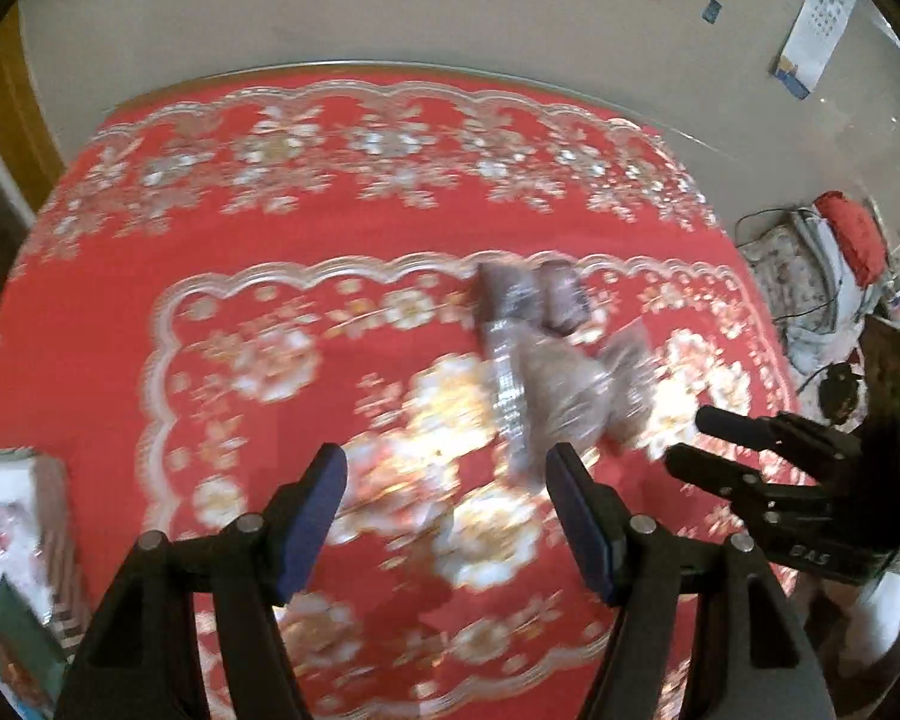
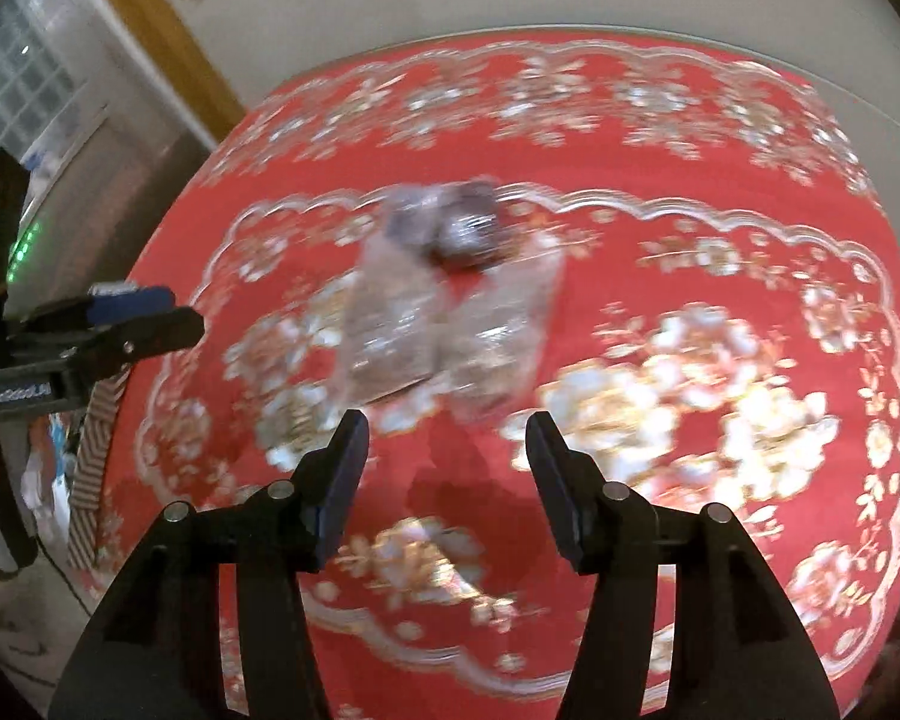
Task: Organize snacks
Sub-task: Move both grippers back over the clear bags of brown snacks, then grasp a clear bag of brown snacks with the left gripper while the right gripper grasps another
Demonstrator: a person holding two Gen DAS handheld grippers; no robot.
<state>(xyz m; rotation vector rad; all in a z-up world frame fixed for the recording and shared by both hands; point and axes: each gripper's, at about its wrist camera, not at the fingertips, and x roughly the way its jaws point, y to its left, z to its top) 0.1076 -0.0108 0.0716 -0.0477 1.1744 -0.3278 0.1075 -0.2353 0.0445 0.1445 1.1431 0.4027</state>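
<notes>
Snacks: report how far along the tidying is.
Done: nothing that shows; the clear snack packets and two dark ones lie in a loose pile on the red cloth. In hand: nothing, both grippers open and empty. Left: sorting the whole pile.

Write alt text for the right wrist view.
An open, empty right gripper hangs over a red flowered tablecloth, just short of a blurred cluster of clear snack packets. The left gripper reaches in from the left edge.
</notes>
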